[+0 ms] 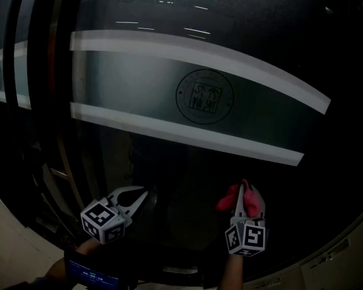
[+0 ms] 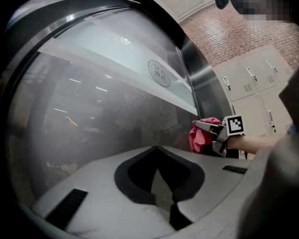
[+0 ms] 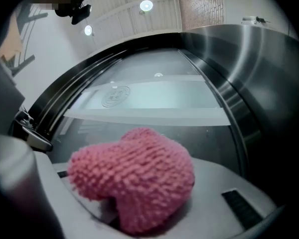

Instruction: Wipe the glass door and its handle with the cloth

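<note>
Cloth (image 1: 227,200), pink, bunched, clamped in right hand-held gripper (image 1: 241,193), raised close to lower glass door (image 1: 139,77), judged ready for wiping; left hand-held gripper (image 1: 133,198) jaws together, empty, standing aside

A round seal (image 1: 204,96) is printed on the glass door (image 1: 169,162), and there are characters inside it, but they're too dim and small to read. Black-and-white square markers, patterns rather than letters, show on the left cube (image 1: 103,221) of the left gripper (image 1: 138,195) and the right cube (image 1: 247,237) of the right gripper (image 1: 241,193). At the bottom left a small blue screen (image 1: 92,275) glows, its digits unreadable.
</note>
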Demonstrator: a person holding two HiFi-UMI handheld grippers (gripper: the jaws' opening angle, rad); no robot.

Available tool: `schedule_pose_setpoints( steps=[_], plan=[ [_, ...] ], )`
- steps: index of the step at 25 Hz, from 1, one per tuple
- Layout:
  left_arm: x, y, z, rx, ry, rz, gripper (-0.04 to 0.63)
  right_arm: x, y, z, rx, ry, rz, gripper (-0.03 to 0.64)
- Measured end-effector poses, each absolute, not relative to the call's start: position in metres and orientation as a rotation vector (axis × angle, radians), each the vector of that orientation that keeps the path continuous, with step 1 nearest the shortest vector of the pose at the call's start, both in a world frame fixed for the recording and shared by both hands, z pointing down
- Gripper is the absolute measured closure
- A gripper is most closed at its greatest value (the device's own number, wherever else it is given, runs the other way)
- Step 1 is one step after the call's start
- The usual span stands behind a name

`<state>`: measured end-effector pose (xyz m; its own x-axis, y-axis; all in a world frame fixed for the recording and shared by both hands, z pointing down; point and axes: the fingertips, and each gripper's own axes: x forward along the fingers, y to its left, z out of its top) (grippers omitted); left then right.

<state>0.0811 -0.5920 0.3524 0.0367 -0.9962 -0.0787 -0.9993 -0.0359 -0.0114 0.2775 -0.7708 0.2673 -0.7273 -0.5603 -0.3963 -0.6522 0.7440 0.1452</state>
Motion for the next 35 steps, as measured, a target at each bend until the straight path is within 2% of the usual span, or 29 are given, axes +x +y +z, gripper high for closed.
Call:
schedule_pose_setpoints(
  steps=[11, 18, 27, 35],
  plan=[
    [0.019, -0.528, 0.369, -2.005, 2.323, 0.075, 0.588, 0.050, -0.577, 0.334, -0.261, 2.796, 0.221, 0.568],
    [-0.012, -0.488, 0.384, -1.927, 2.412, 0.033, 0.588, -0.030, -0.521, 0.352, -0.106, 2.870, 0.167, 0.568],
    [-0.012, -0.490, 0.395, -1.939, 2.429, 0.048, 0.588, -0.037, -0.533, 0.368, -0.156, 2.859, 0.145, 0.568],
    [0.035, -0.539, 0.399, -2.055, 2.328, 0.067, 0.588, 0.057, -0.622, 0.370, -0.461, 2.815, 0.102, 0.568]
  ],
)
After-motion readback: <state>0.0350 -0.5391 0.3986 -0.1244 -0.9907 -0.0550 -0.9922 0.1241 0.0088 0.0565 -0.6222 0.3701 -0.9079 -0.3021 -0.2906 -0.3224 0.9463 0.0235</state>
